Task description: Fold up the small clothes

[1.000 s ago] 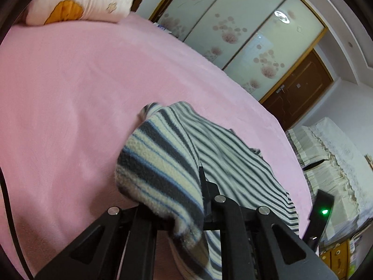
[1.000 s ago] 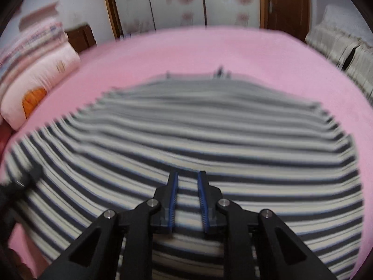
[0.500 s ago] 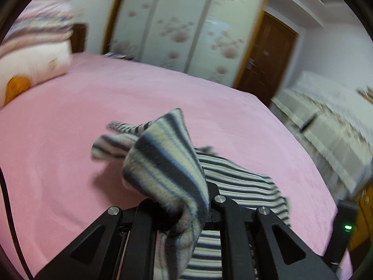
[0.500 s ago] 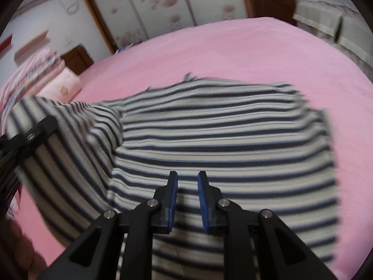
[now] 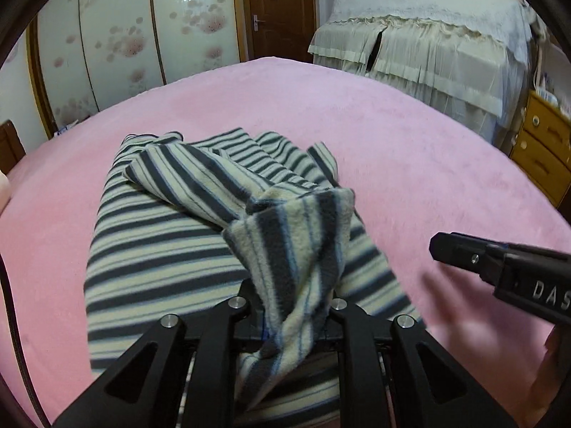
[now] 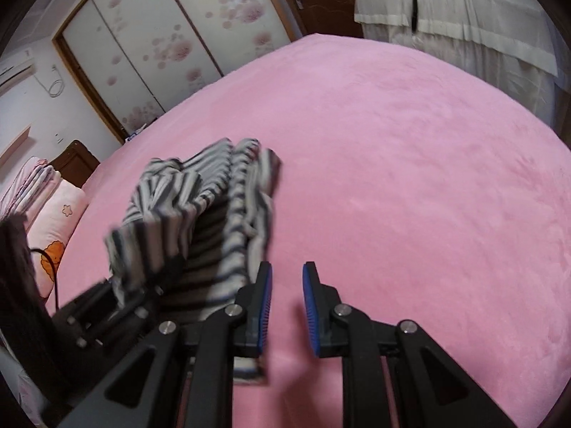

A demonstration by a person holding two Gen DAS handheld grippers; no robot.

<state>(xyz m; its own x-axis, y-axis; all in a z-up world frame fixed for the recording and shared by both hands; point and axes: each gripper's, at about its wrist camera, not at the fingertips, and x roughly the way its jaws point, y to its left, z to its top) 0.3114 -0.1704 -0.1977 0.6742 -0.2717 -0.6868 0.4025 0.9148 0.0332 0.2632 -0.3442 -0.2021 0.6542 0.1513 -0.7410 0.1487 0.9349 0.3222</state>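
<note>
Striped garment (image 5: 160, 249) half-folded, corner pinched in left hand-held gripper (image 5: 289, 306); right hand-held gripper (image 6: 287, 285) agape.

Only one piece of lettering can be read. In the left wrist view, the right gripper (image 5: 499, 267) reaches in from the right edge, and its black body carries pale capital letters "DAS", cut off by the frame so the rest of the word cannot be told. No other text, label, number or sign is legible in either view; the right wrist view is partly blurred and shows no readable writing.
</note>
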